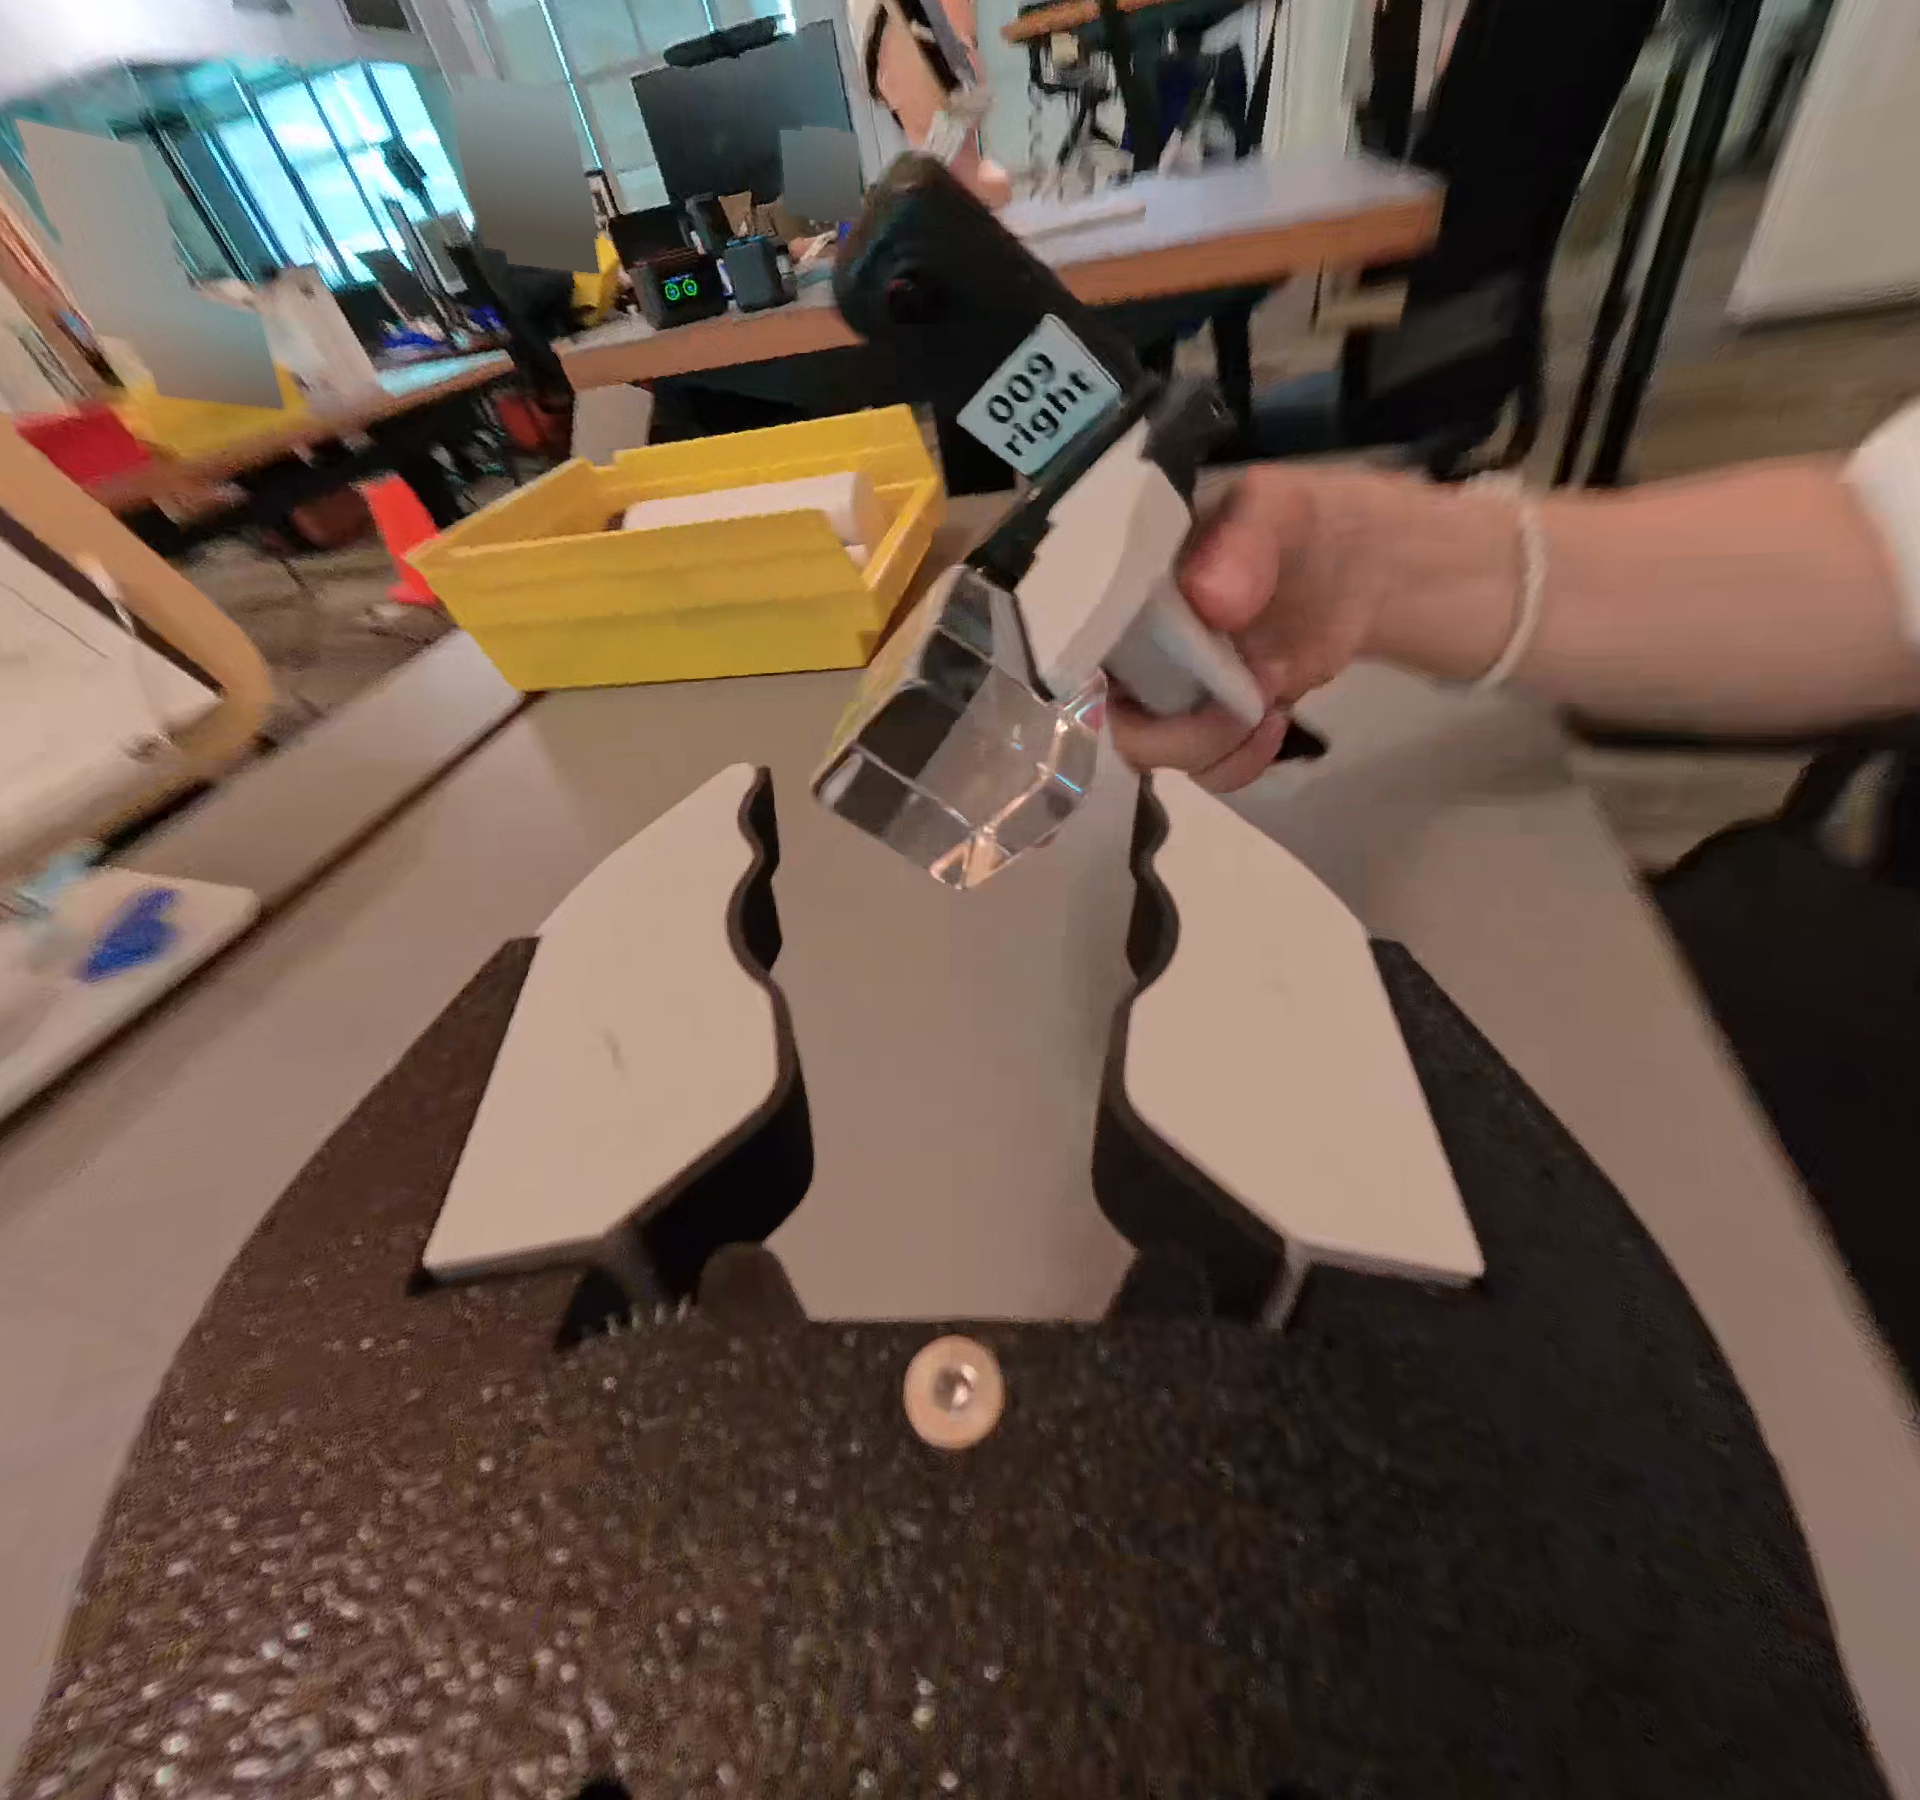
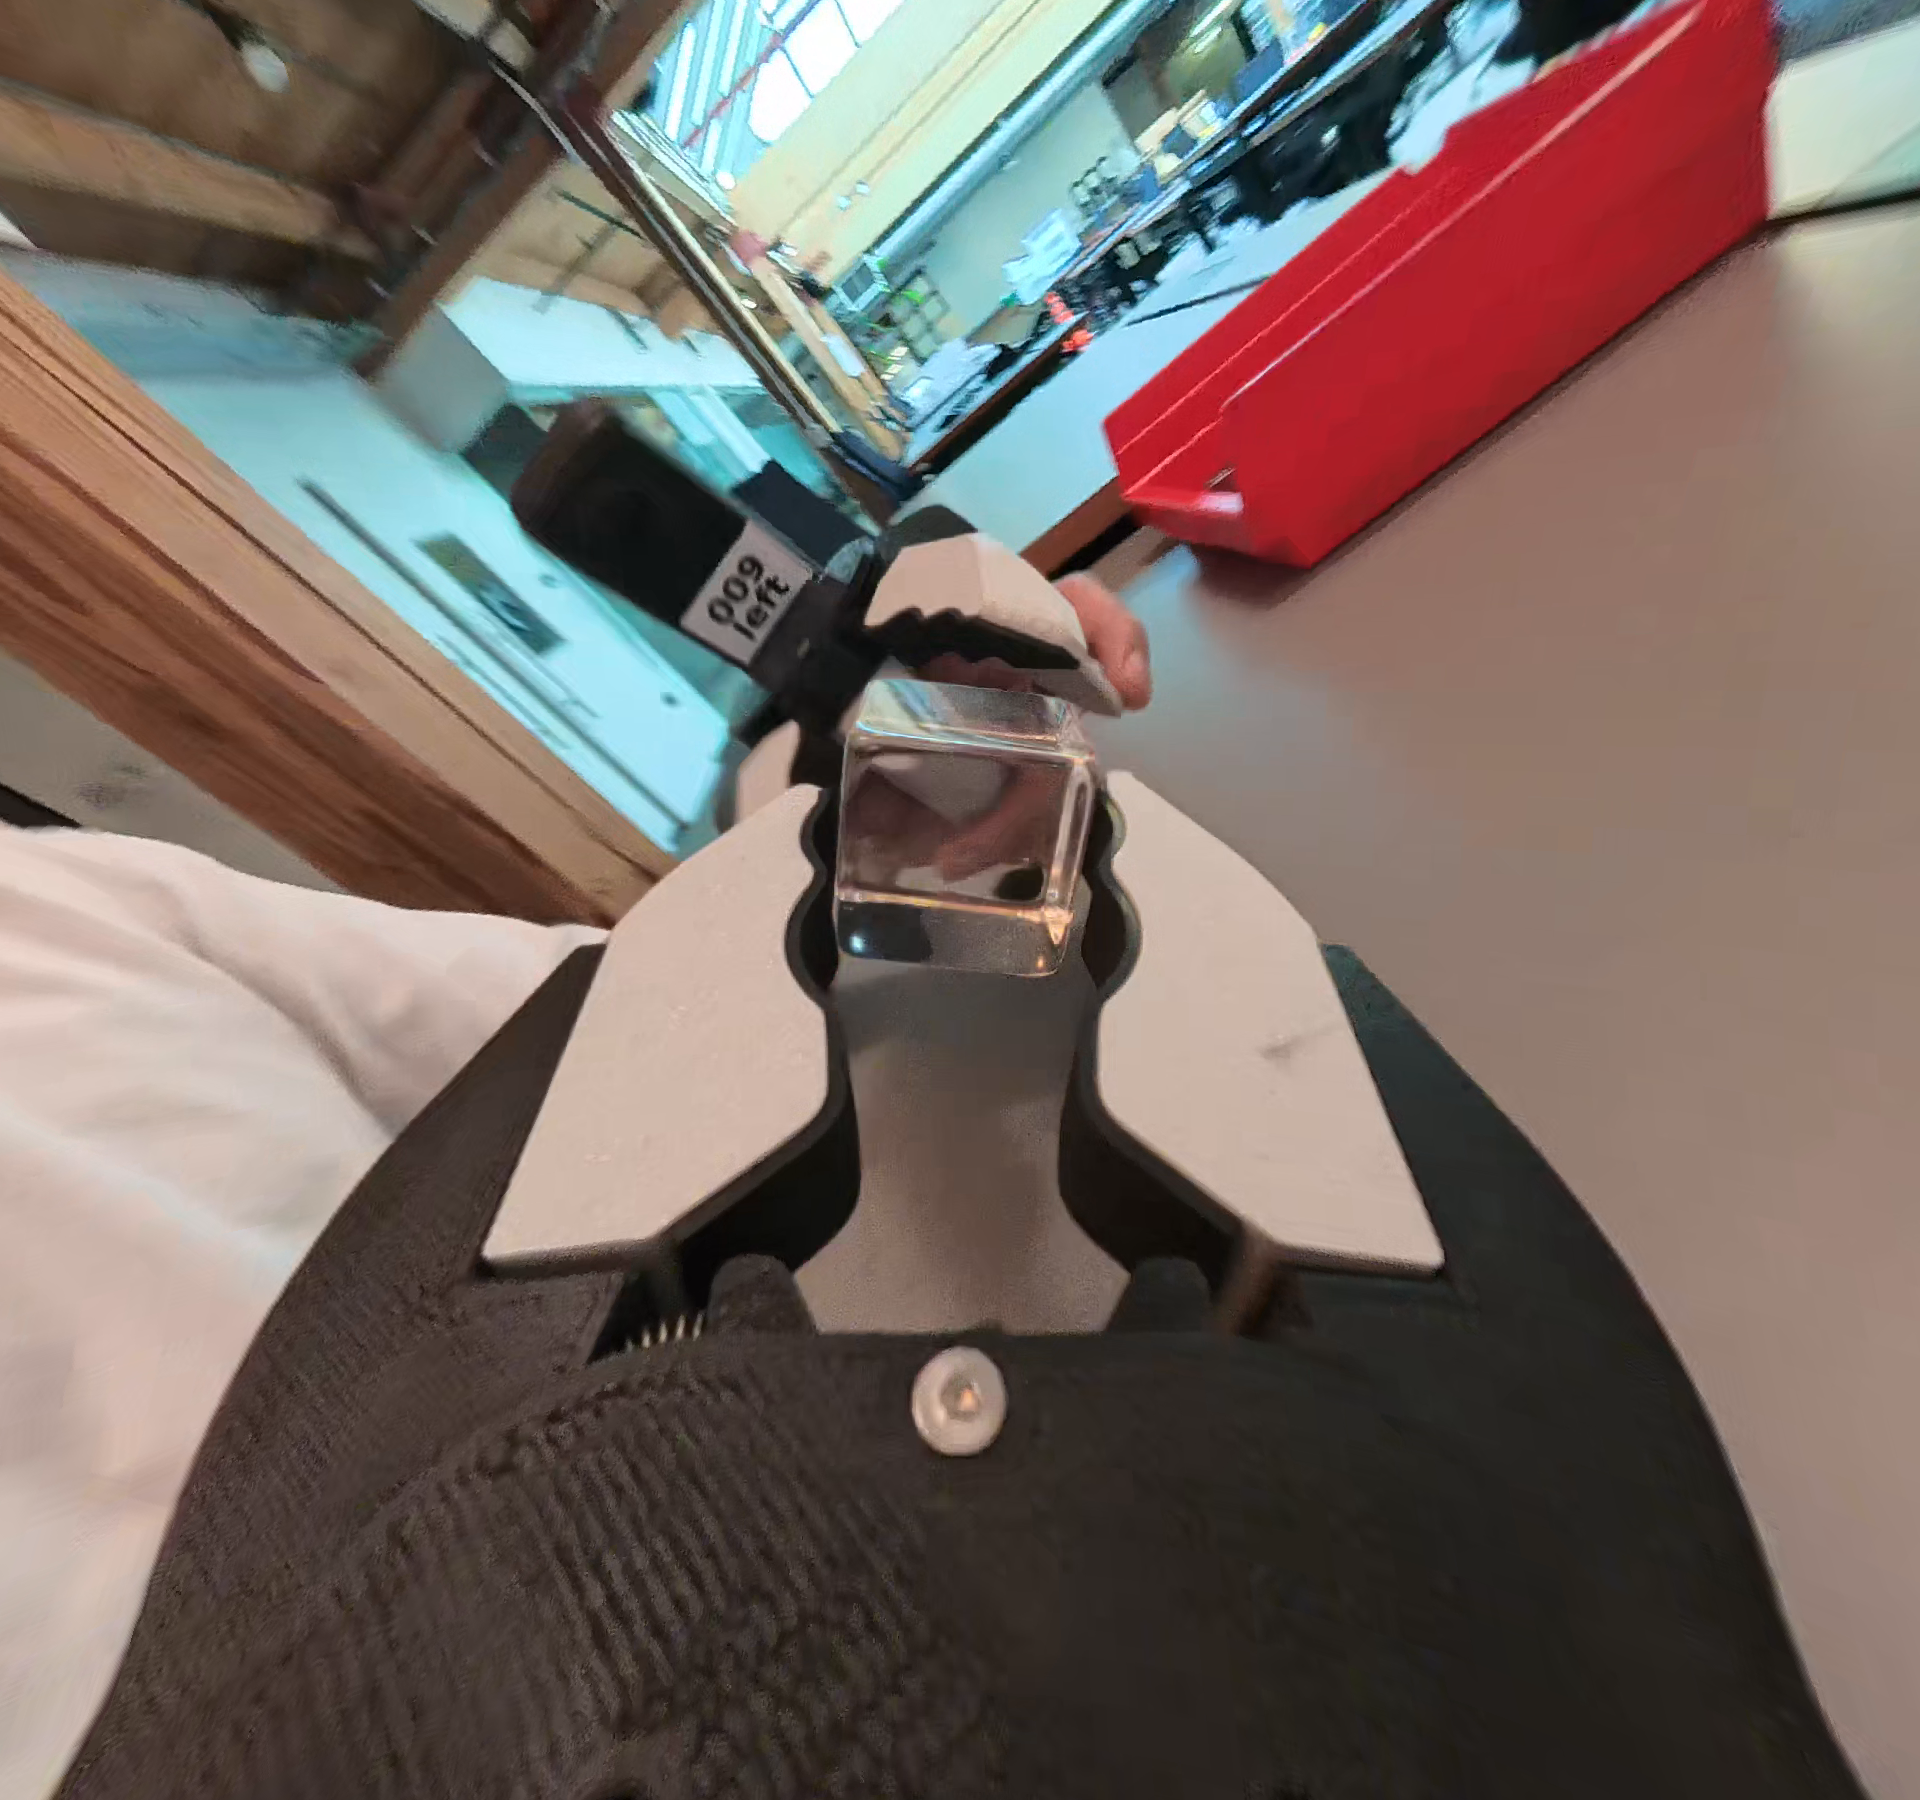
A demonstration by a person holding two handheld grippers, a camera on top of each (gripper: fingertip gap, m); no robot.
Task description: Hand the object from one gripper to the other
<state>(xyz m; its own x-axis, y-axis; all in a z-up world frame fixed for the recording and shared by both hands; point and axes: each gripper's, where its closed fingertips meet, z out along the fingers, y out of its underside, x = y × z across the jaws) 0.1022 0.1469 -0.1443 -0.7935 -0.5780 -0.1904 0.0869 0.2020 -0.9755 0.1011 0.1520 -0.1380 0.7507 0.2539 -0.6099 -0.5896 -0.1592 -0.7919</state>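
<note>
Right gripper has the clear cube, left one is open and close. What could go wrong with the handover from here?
1. The clear cube sits only at the tips of the right gripper, and looks smooth, so a nudge from the left gripper could knock it loose.
2. The cube hangs tilted over the bare table, not over the yellow bin; if dropped, it would likely hit the table.
3. In the left wrist view the cube sits beyond the open fingertips, toward the right one; closing now might catch only a corner.

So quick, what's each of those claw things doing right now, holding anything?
Left gripper: open and empty, its fingers spread wide just short of the cube.
Right gripper: shut on the clear cube, held above the table.
</note>
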